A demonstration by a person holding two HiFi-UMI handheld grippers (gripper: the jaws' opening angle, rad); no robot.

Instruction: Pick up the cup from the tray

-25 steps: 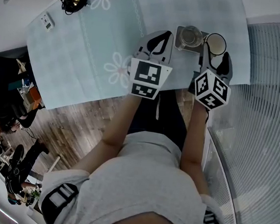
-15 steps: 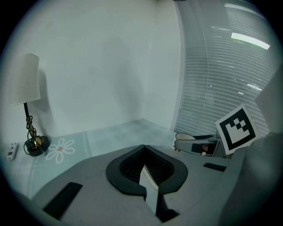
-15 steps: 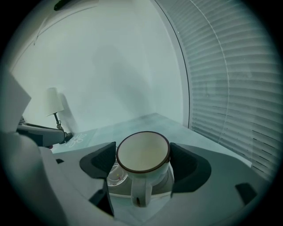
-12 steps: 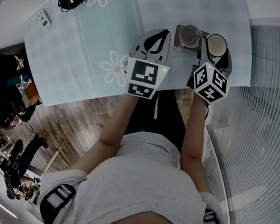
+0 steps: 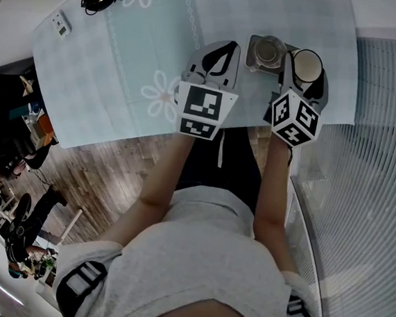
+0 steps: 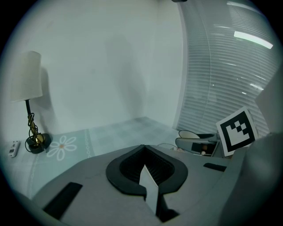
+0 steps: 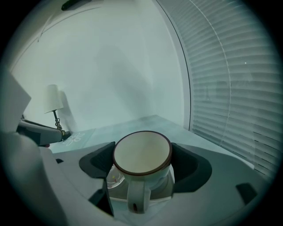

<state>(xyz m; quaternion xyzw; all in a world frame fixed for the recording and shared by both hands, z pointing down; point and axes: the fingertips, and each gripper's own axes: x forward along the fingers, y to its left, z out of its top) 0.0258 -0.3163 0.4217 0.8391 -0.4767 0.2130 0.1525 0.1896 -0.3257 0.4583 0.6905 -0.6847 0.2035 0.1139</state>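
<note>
R gripper point(image 7: 142, 165) astride cup point(image 7: 141, 152), no grip.
R jaws just opened wide, cup between them, handle twd camera. L gripper point(image 6: 145, 165) jaws together, empty.

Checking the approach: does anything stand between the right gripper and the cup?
Nothing visible does. The cup already sits between the right gripper's jaws, which have just been opening and stand wide. A glass stands at the cup's left, not in the way.
</note>
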